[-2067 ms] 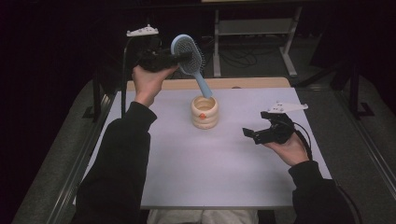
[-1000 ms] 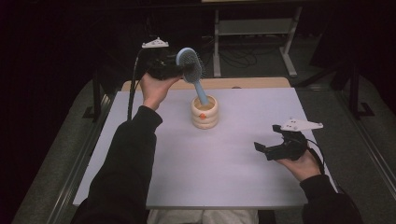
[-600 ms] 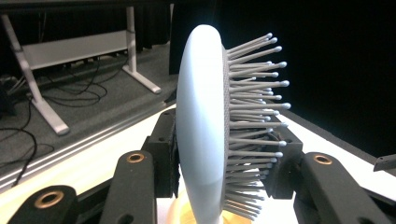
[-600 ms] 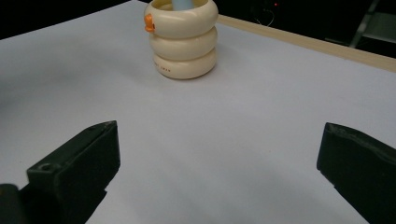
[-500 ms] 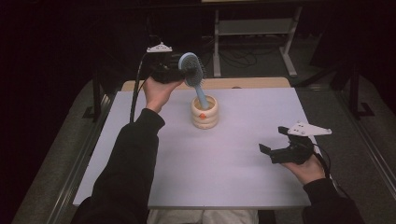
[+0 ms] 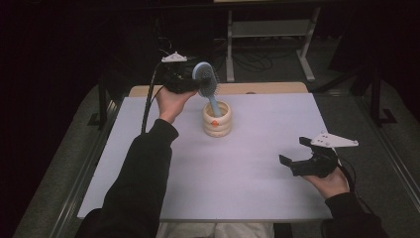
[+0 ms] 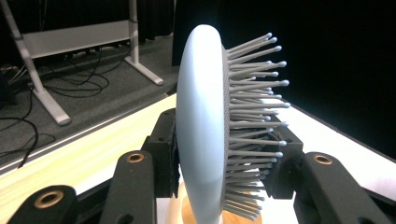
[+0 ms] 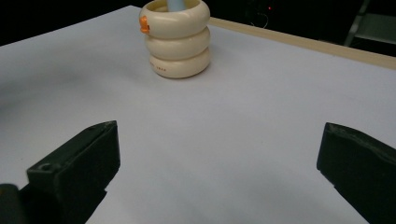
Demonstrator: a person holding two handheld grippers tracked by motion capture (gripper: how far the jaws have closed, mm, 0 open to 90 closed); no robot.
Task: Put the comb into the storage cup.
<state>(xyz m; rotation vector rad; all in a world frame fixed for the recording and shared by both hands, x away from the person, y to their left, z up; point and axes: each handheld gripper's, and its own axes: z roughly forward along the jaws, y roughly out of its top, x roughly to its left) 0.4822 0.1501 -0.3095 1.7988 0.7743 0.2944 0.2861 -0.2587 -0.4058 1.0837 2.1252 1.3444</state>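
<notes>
A light blue hairbrush point(image 6: 207, 79) stands with its handle down inside a cream ribbed cup point(image 6: 217, 119) near the far middle of the white table top. My left gripper point(image 6: 190, 82) is shut on the brush head; in the left gripper view the jaws press on both sides of the hairbrush point(image 7: 210, 135), bristles pointing right. My right gripper point(image 6: 297, 156) rests open near the right edge, pointing left. In the right gripper view its wide jaws frame bare table, with the cream cup point(image 8: 176, 39) farther off and the blue handle point(image 8: 177, 4) showing at its mouth.
The white table top point(image 6: 223, 173) has a wooden strip point(image 6: 277, 88) along its far edge. A metal stand point(image 6: 270, 29) and cables lie on the dark floor behind. A small orange mark point(image 8: 144, 24) sits on the cup's rim.
My left gripper has lowered the brush, so the handle sits deeper in the cup. The right gripper has drifted a little toward the right edge of the table.
</notes>
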